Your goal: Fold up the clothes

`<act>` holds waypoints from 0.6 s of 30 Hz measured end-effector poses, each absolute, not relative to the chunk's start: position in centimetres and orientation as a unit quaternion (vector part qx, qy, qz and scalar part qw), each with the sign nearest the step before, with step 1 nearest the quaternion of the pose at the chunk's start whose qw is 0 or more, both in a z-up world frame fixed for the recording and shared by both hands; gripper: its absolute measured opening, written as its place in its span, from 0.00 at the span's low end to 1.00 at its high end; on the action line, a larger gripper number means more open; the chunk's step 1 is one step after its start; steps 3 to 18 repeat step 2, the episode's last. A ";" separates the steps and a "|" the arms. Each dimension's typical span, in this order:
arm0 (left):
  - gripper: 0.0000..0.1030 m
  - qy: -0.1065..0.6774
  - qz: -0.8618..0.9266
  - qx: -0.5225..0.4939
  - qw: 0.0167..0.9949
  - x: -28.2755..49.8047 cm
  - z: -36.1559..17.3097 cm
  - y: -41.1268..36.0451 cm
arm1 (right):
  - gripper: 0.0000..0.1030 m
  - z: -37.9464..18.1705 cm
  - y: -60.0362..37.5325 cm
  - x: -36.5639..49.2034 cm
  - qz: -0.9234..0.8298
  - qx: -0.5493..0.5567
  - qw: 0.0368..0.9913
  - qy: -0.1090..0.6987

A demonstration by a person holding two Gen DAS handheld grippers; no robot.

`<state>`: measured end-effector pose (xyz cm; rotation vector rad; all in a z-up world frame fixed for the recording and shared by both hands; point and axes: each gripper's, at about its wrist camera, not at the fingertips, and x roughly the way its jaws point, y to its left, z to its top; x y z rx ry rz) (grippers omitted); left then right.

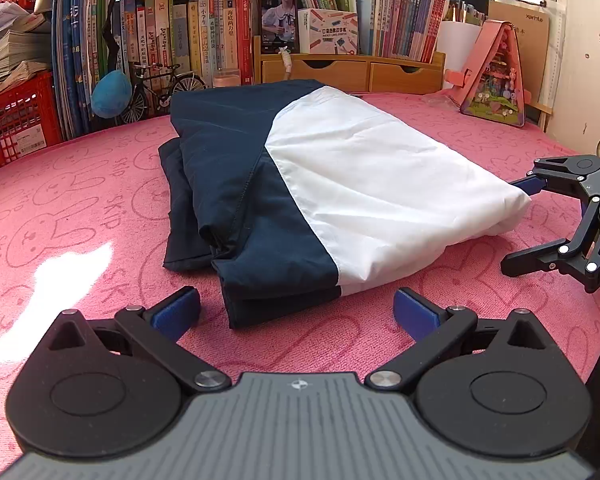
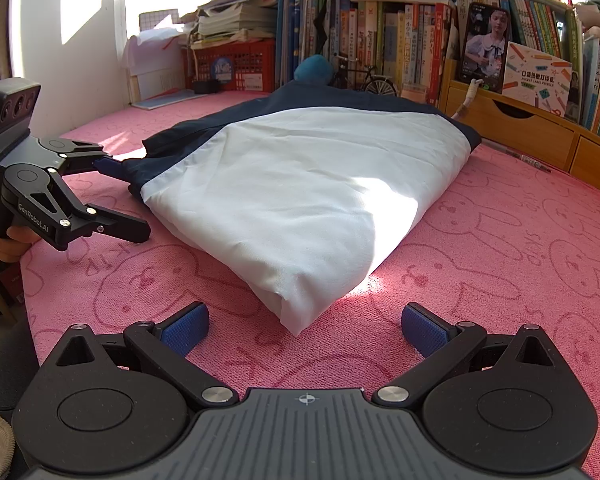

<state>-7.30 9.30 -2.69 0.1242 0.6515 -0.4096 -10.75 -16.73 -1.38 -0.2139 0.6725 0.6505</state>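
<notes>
Folded garment (image 1: 320, 184) on pink rabbit-print cloth (image 1: 80, 216), before bookshelves (image 1: 204, 36)

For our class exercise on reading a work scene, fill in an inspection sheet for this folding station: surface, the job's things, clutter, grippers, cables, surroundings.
Surface: pink rabbit-print cloth covering the table, with sunlit patches.
Job's things: one navy and white garment, folded into a compact bundle, lying flat mid-table.
Clutter: a pen on the cloth near the wooden drawer unit; a model bicycle at the far edge.
Grippers: left gripper open, just short of the navy edge; right gripper open, facing the white corner. Neither holds anything.
Cables: one white cable hanging from the propped phone.
Surroundings: book rows, red crates, blue plush toys, pink toy house.
</notes>
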 end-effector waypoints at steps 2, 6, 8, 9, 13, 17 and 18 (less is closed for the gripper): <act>1.00 0.318 -0.199 0.062 0.925 -7.3 -2.7 9.2 | 1.00 -1.4 -16.7 -10.8 0.313 -0.103 0.887 0.323; 1.00 0.318 -0.199 0.062 0.925 -7.3 -2.7 9.2 | 1.00 -1.4 -16.7 -10.8 0.313 -0.103 0.887 0.323; 1.00 0.318 -0.199 0.062 0.925 -7.3 -2.7 9.2 | 1.00 -1.4 -16.7 -10.8 0.313 -0.103 0.887 0.323; 1.00 0.318 -0.199 0.062 0.925 -7.3 -2.7 9.2 | 1.00 -1.4 -16.7 -10.8 0.313 -0.103 0.887 0.323; 1.00 0.318 -0.199 0.062 0.925 -7.3 -2.7 9.2 | 1.00 -1.4 -16.7 -10.8 0.313 -0.103 0.887 0.323; 1.00 0.318 -0.199 0.062 0.925 -7.3 -2.7 9.2 | 1.00 -1.4 -16.7 -10.8 0.313 -0.103 0.887 0.323; 1.00 0.318 -0.199 0.062 0.925 -7.3 -2.7 9.2 | 1.00 -1.4 -16.7 -10.8 0.313 -0.103 0.887 0.323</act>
